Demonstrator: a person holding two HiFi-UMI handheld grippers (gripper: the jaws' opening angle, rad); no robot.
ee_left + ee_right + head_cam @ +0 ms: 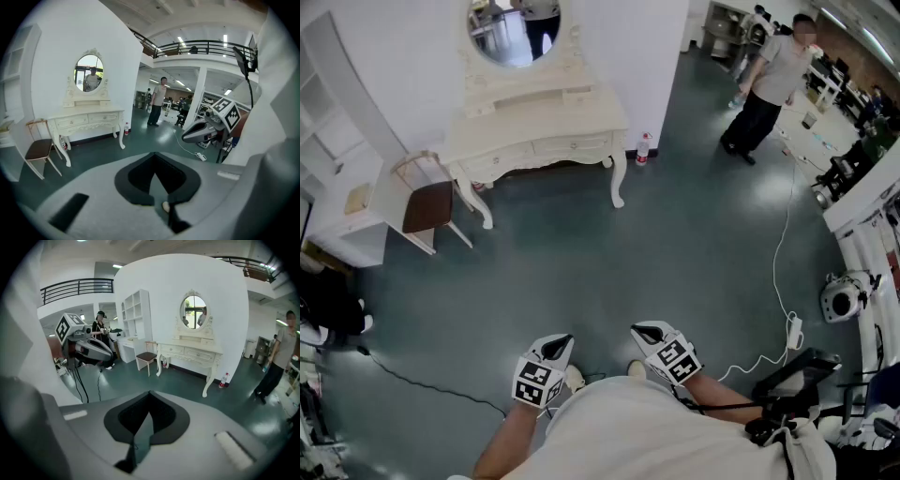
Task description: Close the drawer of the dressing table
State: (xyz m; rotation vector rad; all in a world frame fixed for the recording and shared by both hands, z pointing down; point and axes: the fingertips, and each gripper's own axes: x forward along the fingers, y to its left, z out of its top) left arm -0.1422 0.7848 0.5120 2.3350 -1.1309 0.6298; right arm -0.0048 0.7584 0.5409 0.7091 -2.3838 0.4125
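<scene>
The cream dressing table (534,131) with an oval mirror (514,28) stands against the white wall, far across the floor. Two drawers (534,152) run along its front; from this distance I cannot tell whether either stands out. In the left gripper view the dressing table (86,119) is at the left, and in the right gripper view the dressing table (190,352) is at centre right. My left gripper (558,345) and right gripper (649,331) are held close to my body, both shut with nothing in them. The left gripper (155,159) and right gripper (150,397) point toward the floor ahead.
A white chair with a brown seat (427,204) stands left of the table, next to a white shelf unit (342,206). A small bottle (643,150) sits by the table's right leg. A person (769,89) stands at the far right. A white cable (780,272) trails over the green floor.
</scene>
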